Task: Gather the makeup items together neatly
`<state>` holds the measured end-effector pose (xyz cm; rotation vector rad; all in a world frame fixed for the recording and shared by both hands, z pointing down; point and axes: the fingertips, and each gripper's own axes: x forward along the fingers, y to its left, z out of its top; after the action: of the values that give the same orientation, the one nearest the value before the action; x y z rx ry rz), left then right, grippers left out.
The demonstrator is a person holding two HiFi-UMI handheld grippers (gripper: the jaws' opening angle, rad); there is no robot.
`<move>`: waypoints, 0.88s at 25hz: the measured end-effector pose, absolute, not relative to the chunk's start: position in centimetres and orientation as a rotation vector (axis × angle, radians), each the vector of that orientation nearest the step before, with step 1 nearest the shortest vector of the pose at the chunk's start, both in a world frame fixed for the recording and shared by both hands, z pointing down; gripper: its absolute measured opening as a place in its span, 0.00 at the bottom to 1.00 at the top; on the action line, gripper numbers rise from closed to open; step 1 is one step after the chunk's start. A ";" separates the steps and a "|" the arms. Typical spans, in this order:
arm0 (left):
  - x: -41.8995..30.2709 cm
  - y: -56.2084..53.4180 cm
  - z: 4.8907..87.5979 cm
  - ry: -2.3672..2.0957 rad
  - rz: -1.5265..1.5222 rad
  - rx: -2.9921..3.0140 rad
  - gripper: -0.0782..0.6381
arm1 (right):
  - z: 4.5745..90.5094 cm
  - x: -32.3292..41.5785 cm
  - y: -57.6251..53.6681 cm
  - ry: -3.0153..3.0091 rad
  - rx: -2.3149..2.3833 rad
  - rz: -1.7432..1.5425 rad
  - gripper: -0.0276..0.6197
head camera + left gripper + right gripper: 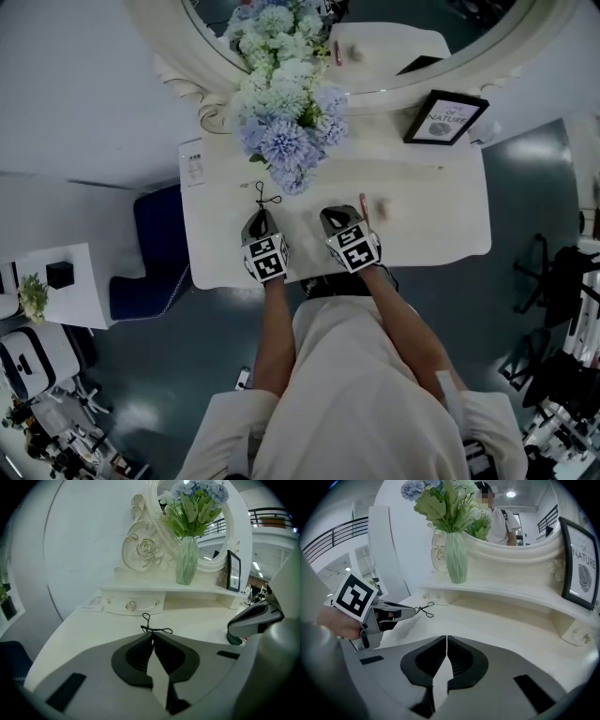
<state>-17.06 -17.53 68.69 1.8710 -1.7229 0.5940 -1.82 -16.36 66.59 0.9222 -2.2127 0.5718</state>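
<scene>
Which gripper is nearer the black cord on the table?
Left. The left gripper pinches the cord at its near end; the right gripper sits off to its right, not touching it.

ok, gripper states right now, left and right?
Left gripper: closed, tips pinching a thin black cord.
Right gripper: closed, nothing between the jaws.

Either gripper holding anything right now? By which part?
Left gripper pinches the thin black cord by its near end; right gripper is shut, empty.
</scene>
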 end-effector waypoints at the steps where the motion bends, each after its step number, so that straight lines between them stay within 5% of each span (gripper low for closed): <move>1: -17.1 -17.4 68.5 -1.725 0.589 1.875 0.15 | 66.5 -1.9 -16.2 -2.215 0.923 0.568 0.11; 22: -12.7 -13.0 63.8 -1.681 0.447 2.002 0.15 | 63.9 1.9 -8.4 -2.177 1.179 0.628 0.11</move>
<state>-12.75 -12.95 63.78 2.0020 -1.6809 0.4472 1.91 -8.35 63.90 1.1794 -2.1769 0.6277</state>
